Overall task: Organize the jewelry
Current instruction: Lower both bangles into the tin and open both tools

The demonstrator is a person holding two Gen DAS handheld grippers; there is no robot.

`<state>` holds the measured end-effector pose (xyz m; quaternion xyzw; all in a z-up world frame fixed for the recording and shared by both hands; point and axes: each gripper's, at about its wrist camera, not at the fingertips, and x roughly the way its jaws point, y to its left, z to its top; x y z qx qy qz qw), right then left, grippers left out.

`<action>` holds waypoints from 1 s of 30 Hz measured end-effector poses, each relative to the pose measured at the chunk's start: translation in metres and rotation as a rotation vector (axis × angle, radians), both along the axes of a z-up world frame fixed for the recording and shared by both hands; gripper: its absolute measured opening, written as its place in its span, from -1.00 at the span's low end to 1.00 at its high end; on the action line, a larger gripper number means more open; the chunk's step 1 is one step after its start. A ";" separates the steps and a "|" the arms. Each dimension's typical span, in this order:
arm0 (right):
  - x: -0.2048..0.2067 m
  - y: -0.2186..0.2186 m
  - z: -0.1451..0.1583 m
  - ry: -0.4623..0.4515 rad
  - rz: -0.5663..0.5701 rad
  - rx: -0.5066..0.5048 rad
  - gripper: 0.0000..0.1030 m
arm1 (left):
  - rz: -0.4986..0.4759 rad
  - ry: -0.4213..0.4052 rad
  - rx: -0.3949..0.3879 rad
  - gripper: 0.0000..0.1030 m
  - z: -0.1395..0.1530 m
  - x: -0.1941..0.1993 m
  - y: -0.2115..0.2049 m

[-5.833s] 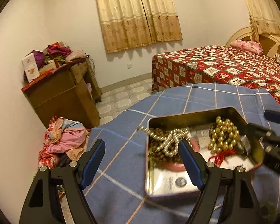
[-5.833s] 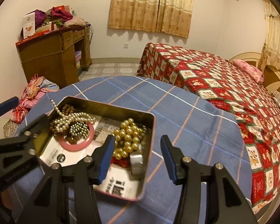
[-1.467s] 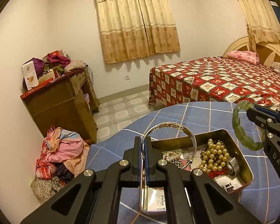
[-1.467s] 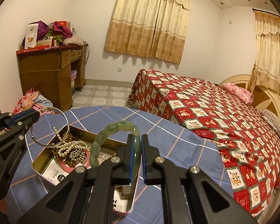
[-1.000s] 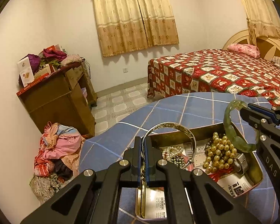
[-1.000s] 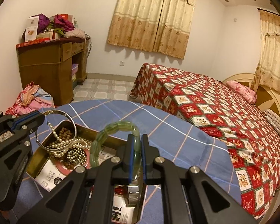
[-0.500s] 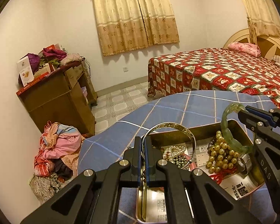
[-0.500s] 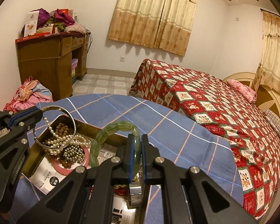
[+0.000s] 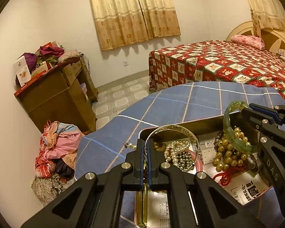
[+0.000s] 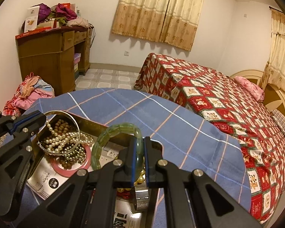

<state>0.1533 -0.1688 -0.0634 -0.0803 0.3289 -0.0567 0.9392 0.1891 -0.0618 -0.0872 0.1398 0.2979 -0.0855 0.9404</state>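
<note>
Gold-toned tin (image 9: 203, 122) with pearl strands (image 9: 177, 148), gold beads (image 9: 228, 152), pink ring (image 10: 70, 168).

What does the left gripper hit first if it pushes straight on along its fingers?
Probably the jewelry heaped in the tin. The left gripper, shut on the silver bangle, points down into it, toward the pearl strand; the bangle would likely touch before the fingers. Depth is unclear.

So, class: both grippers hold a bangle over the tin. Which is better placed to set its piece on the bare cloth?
Probably the right gripper. Its green bangle hangs near the tin's right rim, beside open blue cloth; the left gripper is farther in.
</note>
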 end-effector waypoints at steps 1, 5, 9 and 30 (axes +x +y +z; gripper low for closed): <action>0.000 0.000 -0.001 0.003 0.000 0.002 -0.83 | -0.001 0.003 0.002 -0.95 -0.001 0.001 -0.001; 0.002 -0.002 -0.005 0.019 -0.001 0.019 -0.83 | -0.013 0.031 0.016 -0.95 -0.006 0.003 -0.003; 0.002 -0.002 -0.005 0.022 0.000 0.021 -0.83 | -0.011 0.040 0.024 -0.95 -0.010 0.004 -0.003; 0.002 0.002 -0.013 0.057 0.003 0.027 -0.83 | -0.005 0.069 0.011 -0.95 -0.012 0.005 -0.001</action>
